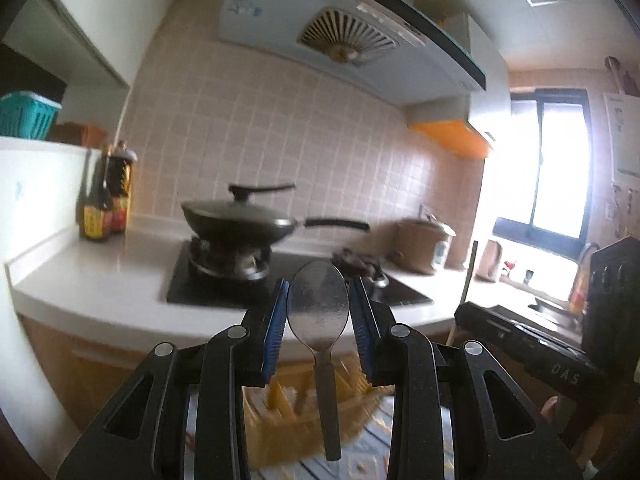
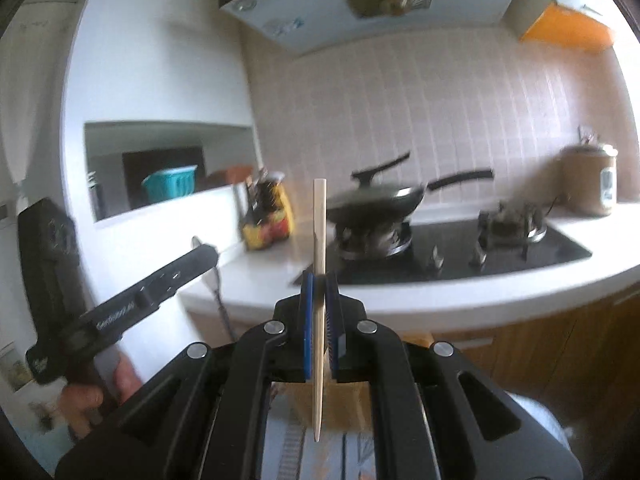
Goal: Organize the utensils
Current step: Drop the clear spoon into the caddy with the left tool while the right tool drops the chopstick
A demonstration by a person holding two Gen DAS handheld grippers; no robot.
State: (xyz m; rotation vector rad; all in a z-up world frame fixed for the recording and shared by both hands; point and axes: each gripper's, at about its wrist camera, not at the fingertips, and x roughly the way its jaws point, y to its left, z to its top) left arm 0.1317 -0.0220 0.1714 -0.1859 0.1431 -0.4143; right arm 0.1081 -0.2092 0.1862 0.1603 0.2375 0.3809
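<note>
Spoon (image 1: 318,304): held bowl-up between the pads of my left tool (image 1: 319,320), its handle hanging down below the jaws. The pads sit against the bowl's two edges, so I read this tool as clamped on the spoon.

Chopstick (image 2: 319,280): a pale wooden stick standing upright in my right tool (image 2: 319,320), blunt end above the jaws and tapered tip below them; the blue pads are pressed together on it.

Both utensils are thus lifted clear, carried in the air in front of the bench (image 1: 132,264). Below and behind the left tool lies a yellow rack (image 1: 288,428), blurred; whether it is the source or the goal I cannot tell.

Ahead of both tools, well apart: a lidded wok (image 1: 240,220) on the hob (image 2: 460,256), bottles (image 1: 106,200) to its left.

Progress, as I judge it: pick-up done for these two pieces; placing them remains. No other utensils are visible, so the remaining count is unknown.
</note>
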